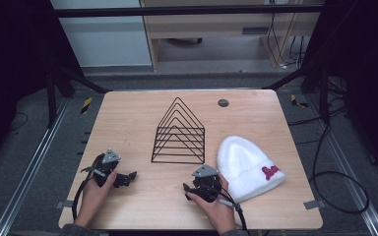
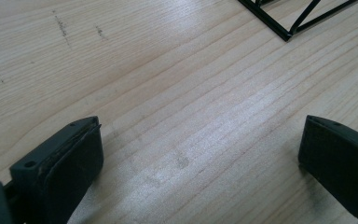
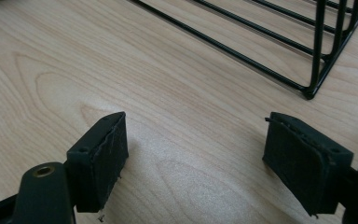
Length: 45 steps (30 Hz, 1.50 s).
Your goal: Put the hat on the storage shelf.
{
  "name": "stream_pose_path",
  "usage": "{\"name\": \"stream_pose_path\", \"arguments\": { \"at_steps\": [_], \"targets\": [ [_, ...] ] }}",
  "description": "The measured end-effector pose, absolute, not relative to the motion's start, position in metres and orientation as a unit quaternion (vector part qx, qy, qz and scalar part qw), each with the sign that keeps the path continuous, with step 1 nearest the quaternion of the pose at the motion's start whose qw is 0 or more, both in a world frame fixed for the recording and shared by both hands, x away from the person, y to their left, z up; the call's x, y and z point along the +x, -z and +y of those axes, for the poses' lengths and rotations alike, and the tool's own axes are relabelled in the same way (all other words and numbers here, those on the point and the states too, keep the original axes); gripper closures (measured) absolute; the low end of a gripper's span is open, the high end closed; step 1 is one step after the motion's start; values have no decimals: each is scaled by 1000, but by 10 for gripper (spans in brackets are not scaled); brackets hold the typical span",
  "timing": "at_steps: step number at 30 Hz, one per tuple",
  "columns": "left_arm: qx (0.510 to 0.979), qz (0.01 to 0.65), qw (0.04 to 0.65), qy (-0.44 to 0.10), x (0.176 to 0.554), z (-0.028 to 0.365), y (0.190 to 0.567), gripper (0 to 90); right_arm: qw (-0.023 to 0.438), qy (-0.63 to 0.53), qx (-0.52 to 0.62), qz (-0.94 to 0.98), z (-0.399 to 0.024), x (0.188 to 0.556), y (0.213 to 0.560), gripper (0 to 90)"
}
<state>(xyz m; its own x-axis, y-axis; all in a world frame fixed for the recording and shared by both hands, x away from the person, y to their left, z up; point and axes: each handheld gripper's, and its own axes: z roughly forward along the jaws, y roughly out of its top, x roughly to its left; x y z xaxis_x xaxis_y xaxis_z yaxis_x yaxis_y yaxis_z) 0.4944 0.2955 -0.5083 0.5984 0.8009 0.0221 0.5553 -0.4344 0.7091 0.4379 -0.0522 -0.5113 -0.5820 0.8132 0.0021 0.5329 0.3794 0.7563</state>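
From the high view I can't read the jaw gap on either tool; the hands and grey plates cover it. Left tongs (image 1: 123,179) sit in the lower left of the frame, right tongs (image 1: 202,189) at lower centre, both resting low on the table (image 1: 128,113). In the left gripper view my left tongs (image 2: 200,149) stand wide apart with bare wood between them, nothing held. In the right gripper view my right tongs (image 3: 196,158) are also wide, nothing between the pads.

White beanie (image 1: 246,164) lies at the lower right of the high view, just beside the right tongs; its cuff carries a red logo too small to read. Black wire rack (image 1: 178,132) stands in the centre, between the two hands and further up. The rack is cut off at the top edge in both gripper views: a corner (image 2: 286,23) in the left one, base bars (image 3: 261,51) in the right one. Small dark disc (image 1: 223,103) sits in the table's upper right part; can't tell what it is.
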Motion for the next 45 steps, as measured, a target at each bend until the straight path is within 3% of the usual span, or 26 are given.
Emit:
{"name": "stream_pose_path", "arguments": {
  "at_steps": [13,16,22,25,32,42,45],
  "targets": [
    [827,410,339,-181,494,296,508,0,198,-366,429,802,-49,437,511,213],
    [827,410,339,-181,494,296,508,0,206,-364,420,806,-45,433,510,247],
    [827,410,339,-181,494,296,508,0,241,-378,384,807,-50,424,474,251],
    [828,409,339,-181,494,296,508,0,253,-379,380,805,-66,428,450,234],
    [828,408,340,-181,494,296,508,0,236,-368,392,809,-119,457,421,187],
    [828,408,339,-182,494,296,508,0,228,-323,434,809,-194,488,409,284],
    [828,408,339,-182,494,296,508,0,218,-312,442,812,-208,496,411,372]
  ]
}}
